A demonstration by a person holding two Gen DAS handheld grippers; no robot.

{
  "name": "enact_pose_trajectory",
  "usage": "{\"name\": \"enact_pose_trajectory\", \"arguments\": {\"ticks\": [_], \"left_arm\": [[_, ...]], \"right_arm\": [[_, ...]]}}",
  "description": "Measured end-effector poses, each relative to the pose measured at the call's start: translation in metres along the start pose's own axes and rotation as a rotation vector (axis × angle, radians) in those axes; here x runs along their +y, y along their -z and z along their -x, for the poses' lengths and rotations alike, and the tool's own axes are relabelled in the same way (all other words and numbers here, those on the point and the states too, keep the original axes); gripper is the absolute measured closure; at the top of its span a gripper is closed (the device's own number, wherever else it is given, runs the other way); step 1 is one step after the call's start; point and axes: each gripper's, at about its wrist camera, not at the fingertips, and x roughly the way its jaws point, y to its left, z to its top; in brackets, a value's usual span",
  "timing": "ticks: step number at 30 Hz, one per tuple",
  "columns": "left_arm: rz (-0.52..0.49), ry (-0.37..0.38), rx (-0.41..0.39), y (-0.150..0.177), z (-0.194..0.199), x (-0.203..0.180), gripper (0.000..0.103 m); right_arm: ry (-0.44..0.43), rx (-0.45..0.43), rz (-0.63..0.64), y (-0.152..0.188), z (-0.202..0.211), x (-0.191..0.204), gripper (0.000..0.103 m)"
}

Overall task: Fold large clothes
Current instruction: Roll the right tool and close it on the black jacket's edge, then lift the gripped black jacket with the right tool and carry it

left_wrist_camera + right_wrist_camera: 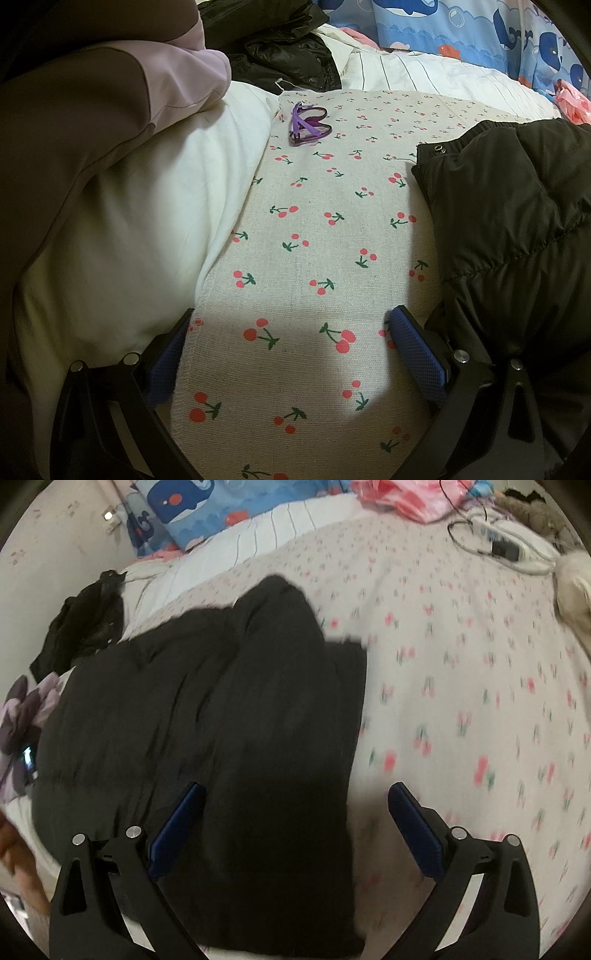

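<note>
The left gripper (288, 354) hovers spread over the cherry-print sheet (314, 229), holding nothing. The right gripper (295, 827), also spread, hangs above one black padded jacket (229, 701) lying left on the bed; a second dark garment (85, 624) lies far left.

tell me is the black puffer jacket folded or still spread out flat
Partly folded. In the right wrist view the black puffer jacket lies on the cherry-print sheet with one layer doubled over its right side; edges are motion-blurred.
</note>
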Motion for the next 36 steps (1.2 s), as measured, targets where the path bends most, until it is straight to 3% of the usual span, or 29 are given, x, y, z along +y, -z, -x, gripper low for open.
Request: {"name": "enact_pose_trajectory", "arguments": {"ticks": [8,10,12,13,14,16,19,24,29,32,35,36], "left_arm": [[0.000,0.000,0.000,0.000,0.000,0.001,0.006],[0.000,0.000,0.000,0.000,0.000,0.000,0.006],[0.000,0.000,0.000,0.000,0.000,0.001,0.006],[0.000,0.000,0.001,0.000,0.000,0.001,0.006],[0.000,0.000,0.001,0.000,0.000,0.000,0.006],[-0.001,-0.002,0.002,0.000,0.000,0.001,0.006],[-0.001,-0.002,0.002,0.000,0.000,0.000,0.006],[-0.001,-0.002,0.002,0.000,0.000,0.001,0.006],[-0.026,-0.022,0.011,0.000,-0.002,-0.004,0.006],[-0.047,-0.044,0.014,0.000,-0.002,-0.007,0.006],[-0.043,-0.040,0.014,0.001,-0.002,-0.005,0.006],[-0.044,-0.041,0.014,0.001,-0.001,-0.005,0.006]], "right_arm": [[-0.089,0.046,-0.172,0.039,0.008,-0.020,0.006],[-0.174,0.043,-0.217,0.039,0.007,-0.020,0.007],[-0.329,0.013,-0.250,0.036,0.005,-0.015,0.006],[-0.350,-0.010,-0.238,0.033,0.006,-0.010,0.009],[-0.374,-0.038,-0.218,0.030,0.008,-0.005,0.017],[-0.386,-0.098,-0.222,0.023,0.020,-0.002,0.070],[-0.392,-0.180,-0.218,0.012,0.048,-0.007,0.083],[-0.397,-0.249,-0.150,0.013,0.087,-0.010,0.088],[-0.394,-0.351,-0.326,0.020,0.104,-0.075,0.091],[-0.331,-0.325,-0.401,0.022,0.101,-0.122,0.090],[-0.327,-0.233,-0.440,0.044,0.093,-0.156,0.069],[-0.322,-0.231,-0.439,0.052,0.095,-0.161,0.053]]}}
